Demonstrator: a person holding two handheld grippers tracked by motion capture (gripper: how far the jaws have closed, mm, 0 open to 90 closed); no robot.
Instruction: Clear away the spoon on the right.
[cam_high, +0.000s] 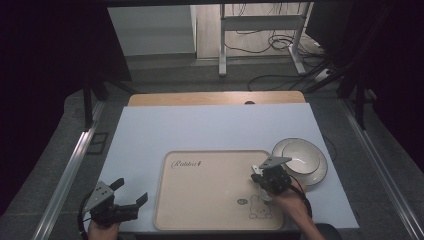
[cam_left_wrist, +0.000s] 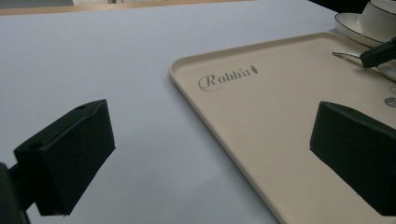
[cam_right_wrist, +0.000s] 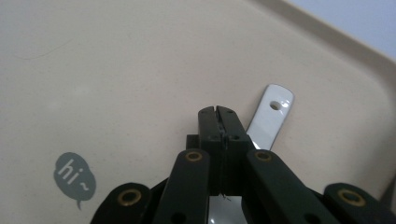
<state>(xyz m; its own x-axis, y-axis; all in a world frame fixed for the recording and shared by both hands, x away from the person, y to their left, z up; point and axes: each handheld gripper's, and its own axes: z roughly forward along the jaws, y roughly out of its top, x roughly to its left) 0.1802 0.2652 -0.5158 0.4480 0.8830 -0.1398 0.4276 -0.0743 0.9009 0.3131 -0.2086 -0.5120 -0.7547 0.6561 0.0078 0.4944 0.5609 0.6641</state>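
A beige tray (cam_high: 200, 200) printed with "Rabbit" and a rabbit drawing lies at the front of the white table cover. My right gripper (cam_high: 259, 177) is low over the tray's right side, shut on a metal spoon. In the right gripper view the jaws (cam_right_wrist: 218, 114) are pressed together, and the spoon's (cam_right_wrist: 273, 116) flat handle end, which has a hole in it, sticks out past them near the tray rim (cam_right_wrist: 327, 42). My left gripper (cam_high: 131, 191) is open and holds nothing, left of the tray. In its own view it (cam_left_wrist: 210, 149) straddles the tray edge (cam_left_wrist: 224, 140).
A white bowl (cam_high: 301, 152) sits on a white plate (cam_high: 320, 172) just right of the tray's far right corner. The table's wooden far edge (cam_high: 215, 98) lies beyond the white cover (cam_high: 210, 125). Metal rails run along both sides.
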